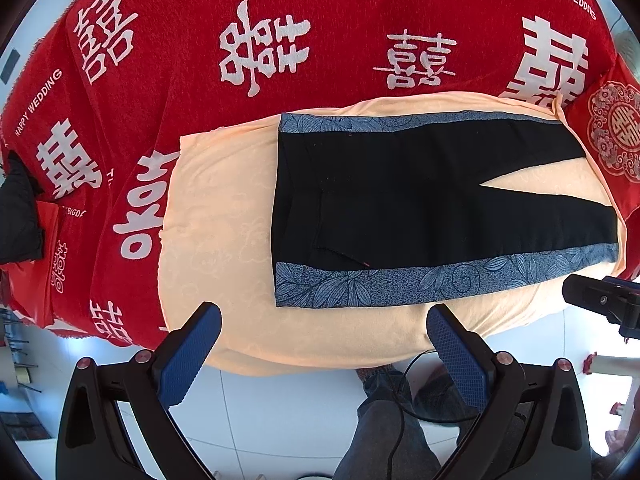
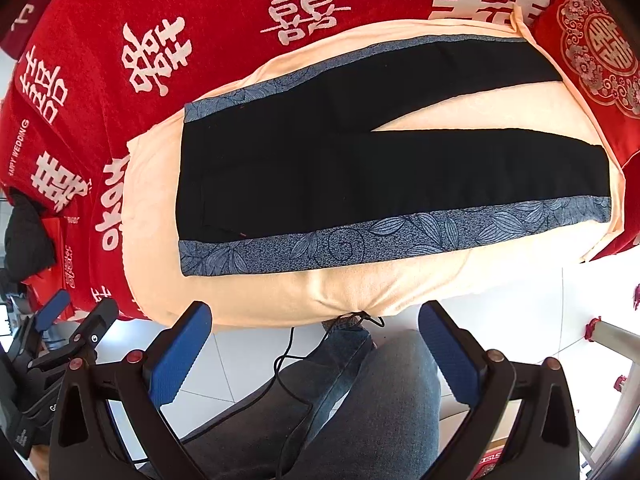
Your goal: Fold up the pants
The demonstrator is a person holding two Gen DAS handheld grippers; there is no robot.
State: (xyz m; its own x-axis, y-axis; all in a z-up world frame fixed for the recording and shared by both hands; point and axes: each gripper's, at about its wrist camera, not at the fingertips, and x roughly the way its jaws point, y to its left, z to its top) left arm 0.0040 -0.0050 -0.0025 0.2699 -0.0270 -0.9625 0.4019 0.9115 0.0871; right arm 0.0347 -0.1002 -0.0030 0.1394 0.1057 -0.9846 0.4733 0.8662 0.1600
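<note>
Black pants (image 1: 400, 200) (image 2: 320, 168) with blue leaf-patterned side stripes lie flat on a peach cloth (image 1: 224, 216) (image 2: 360, 288), waistband to the left, the two legs spread apart to the right. My left gripper (image 1: 324, 320) hovers open above the cloth's near edge, short of the near stripe, with nothing between its blue pads. My right gripper (image 2: 316, 316) is open too, held back over the near edge of the cloth, empty. In the left wrist view the right gripper (image 1: 600, 304) shows at the right edge; the left one (image 2: 60, 320) shows at lower left in the right wrist view.
A red blanket (image 1: 200, 80) with white characters covers the bed under the peach cloth. A red patterned cushion (image 1: 616, 132) sits at the right. A dark garment (image 1: 16, 216) lies at the left edge. A person's jeans-clad legs (image 2: 360, 400) and a black cable (image 2: 288, 360) are over white floor tiles below.
</note>
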